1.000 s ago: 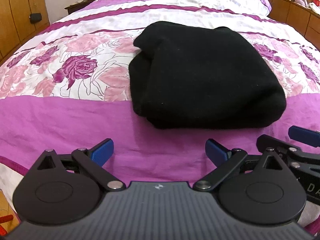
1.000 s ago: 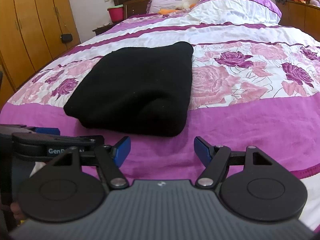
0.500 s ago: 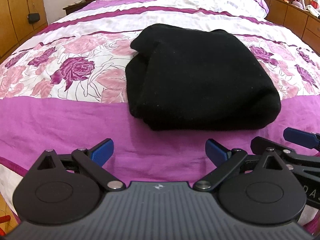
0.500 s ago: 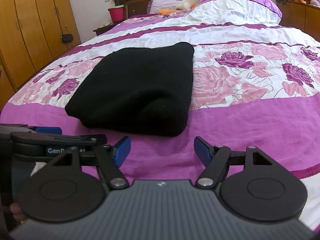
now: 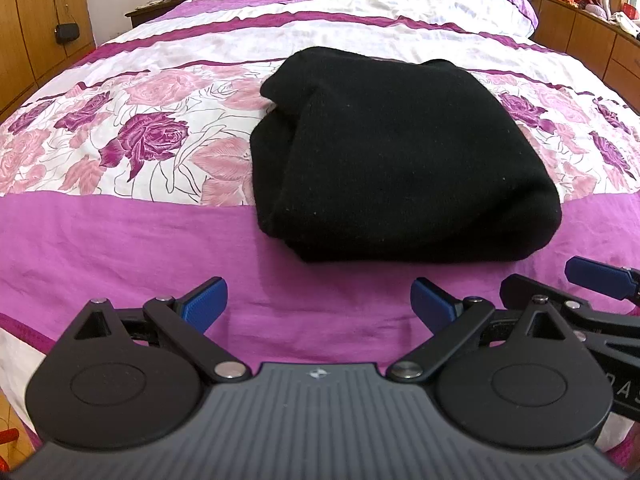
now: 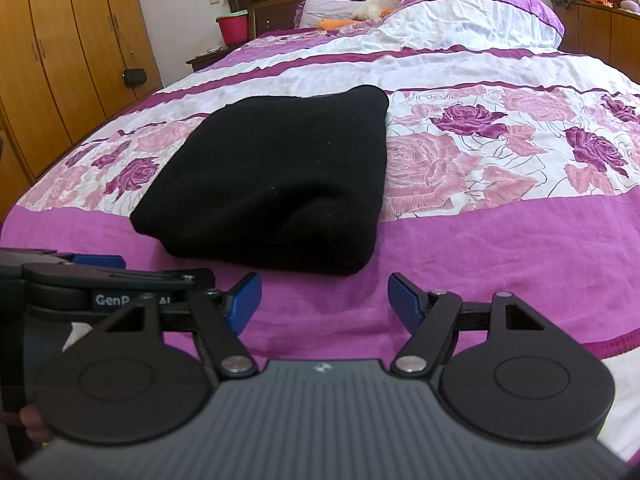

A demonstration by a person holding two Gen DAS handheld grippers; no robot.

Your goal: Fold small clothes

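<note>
Two low bed-foot views (image 5: 120, 240), headboard-facing

Garment (image 5: 400, 160): plain black. Bedspread (image 5: 120, 240): magenta bands, white stripes, pink and purple rose print. Left hand-held gripper (image 5: 318, 304) and right hand-held gripper (image 6: 324, 296): black, blue pads. Wardrobe (image 6: 60, 60): orange-brown wood. Bucket (image 6: 232, 26): pink-red.

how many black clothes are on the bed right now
1: a folded black garment on the bedspread, just beyond both open grippers. Layers or smaller pieces folded inside it would not show.
</note>
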